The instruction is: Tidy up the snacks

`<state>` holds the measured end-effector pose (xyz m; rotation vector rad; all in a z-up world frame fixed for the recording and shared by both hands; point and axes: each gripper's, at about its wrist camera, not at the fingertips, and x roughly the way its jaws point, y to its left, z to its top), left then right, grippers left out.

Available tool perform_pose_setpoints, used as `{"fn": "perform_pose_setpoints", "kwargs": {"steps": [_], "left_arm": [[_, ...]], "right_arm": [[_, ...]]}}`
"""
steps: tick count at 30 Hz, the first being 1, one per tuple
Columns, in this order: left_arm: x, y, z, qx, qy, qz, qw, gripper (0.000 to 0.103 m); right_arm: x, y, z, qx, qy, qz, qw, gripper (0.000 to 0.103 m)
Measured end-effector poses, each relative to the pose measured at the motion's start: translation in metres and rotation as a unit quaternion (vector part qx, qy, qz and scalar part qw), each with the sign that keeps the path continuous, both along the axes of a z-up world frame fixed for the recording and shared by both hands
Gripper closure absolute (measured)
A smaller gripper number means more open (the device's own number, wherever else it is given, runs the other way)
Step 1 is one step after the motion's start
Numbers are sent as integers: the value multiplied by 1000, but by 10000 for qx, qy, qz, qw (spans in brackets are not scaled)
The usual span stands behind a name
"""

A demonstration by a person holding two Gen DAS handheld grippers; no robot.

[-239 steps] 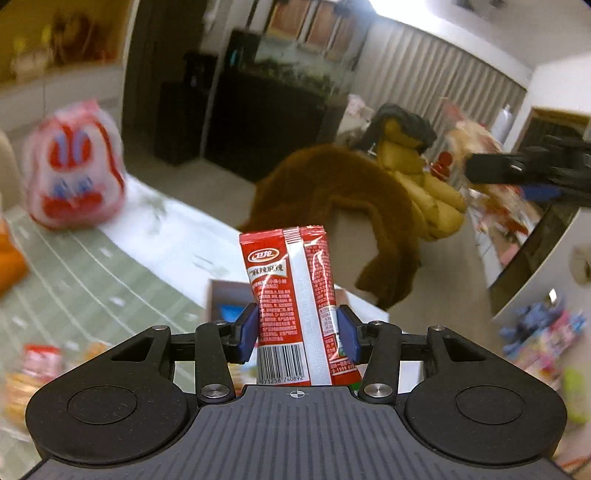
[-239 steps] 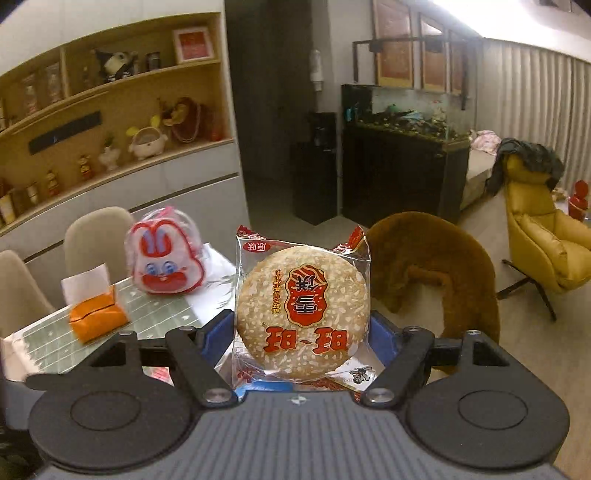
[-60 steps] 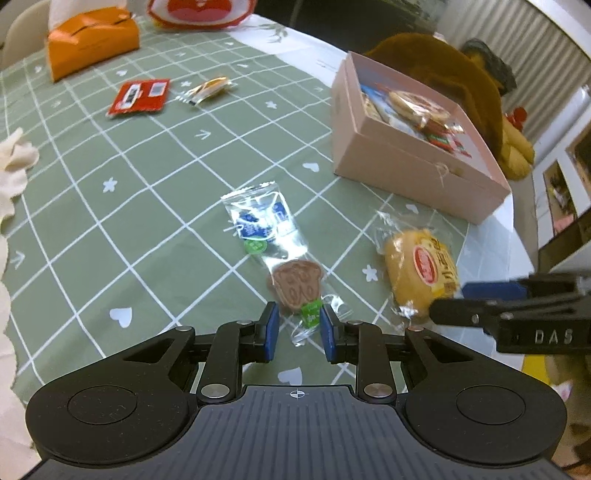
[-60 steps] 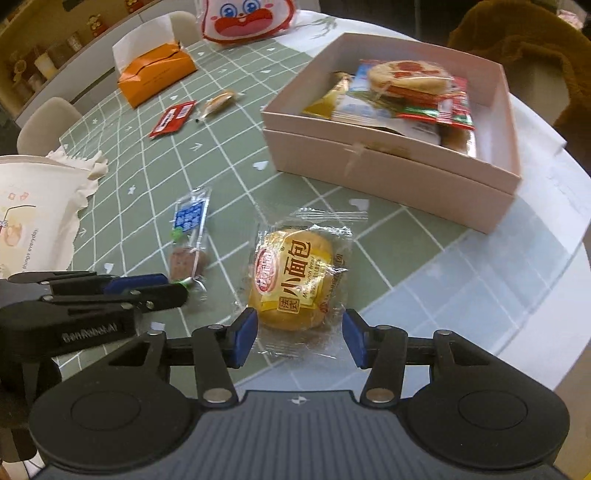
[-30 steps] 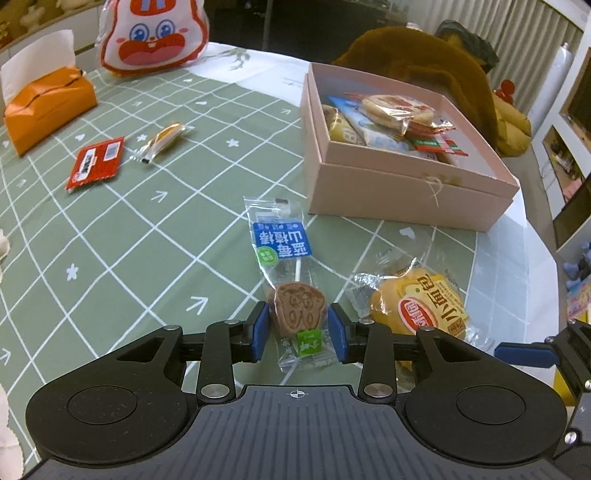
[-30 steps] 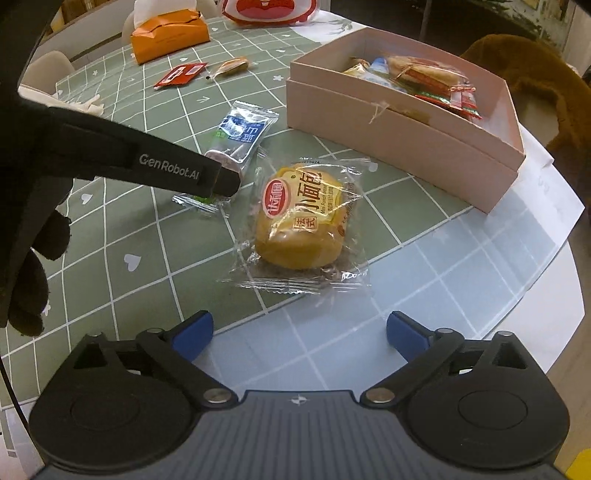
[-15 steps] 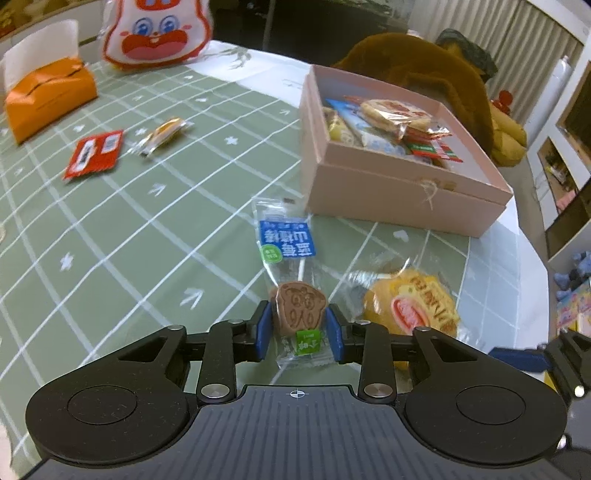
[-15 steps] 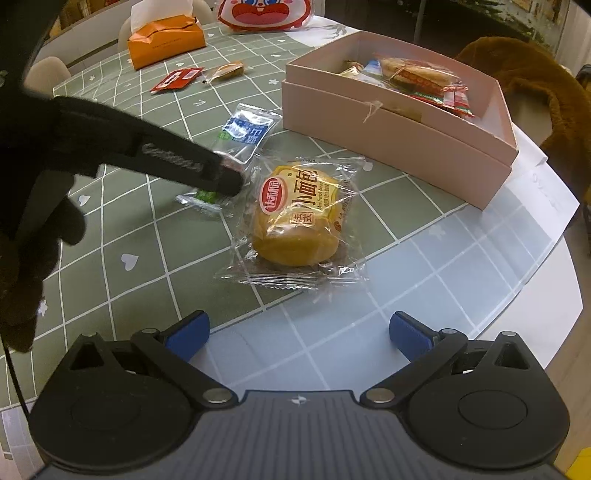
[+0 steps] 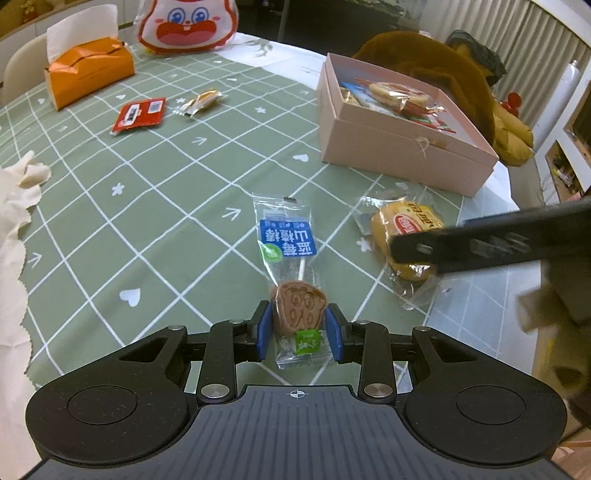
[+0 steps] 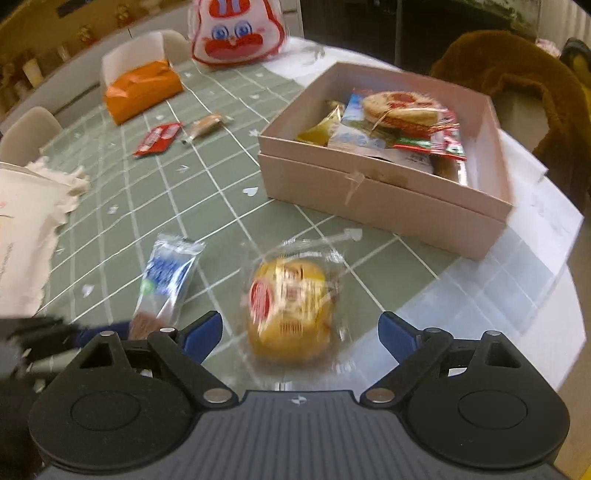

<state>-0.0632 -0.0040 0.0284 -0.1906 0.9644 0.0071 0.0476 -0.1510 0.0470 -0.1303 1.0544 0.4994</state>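
My left gripper (image 9: pixel 298 330) is shut on the brown head of a wrapped lollipop (image 9: pixel 291 258) with a blue label, which lies on the green checked tablecloth (image 9: pixel 147 192). My right gripper (image 10: pixel 300 334) is open, its jaws wide on either side of a yellow bun in clear wrap (image 10: pixel 290 306), not touching it. The bun also shows in the left wrist view (image 9: pixel 404 236), partly behind the right gripper's finger. The pink box (image 10: pixel 384 199) holds several snacks. The lollipop shows blurred in the right wrist view (image 10: pixel 164 280).
A red packet (image 9: pixel 138 114) and a small gold candy (image 9: pixel 201 100) lie further back. An orange tissue box (image 9: pixel 86 72) and a rabbit-face bag (image 9: pixel 188 24) stand at the far edge. A white bag (image 10: pixel 22 236) sits at the left. The table edge is close on the right.
My left gripper has closed on the lollipop's head. My right gripper has moved down and forward, so its open jaws now flank the bun.
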Motion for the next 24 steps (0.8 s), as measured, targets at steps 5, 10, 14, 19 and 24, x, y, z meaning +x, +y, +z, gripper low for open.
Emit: {"fn": "perform_pose_setpoints", "kwargs": {"steps": [5, 10, 14, 19, 24], "left_arm": [[0, -1, 0, 12, 7, 7, 10000, 67], [0, -2, -1, 30, 13, -3, 10000, 66], [0, -2, -1, 45, 6, -5, 10000, 66], [-2, -3, 0, -35, -30, 140, 9999, 68], [0, -10, 37, -264, -647, 52, 9975, 88]], "right_arm": [[10, 20, -11, -123, 325, 86, 9994, 34], [-7, 20, -2, -282, 126, 425, 9986, 46], [-18, 1, 5, -198, 169, 409, 9988, 48], [-22, -30, 13, -25, 275, 109, 9996, 49], [-17, -60, 39, 269, 143, -173, 9994, 50]]}}
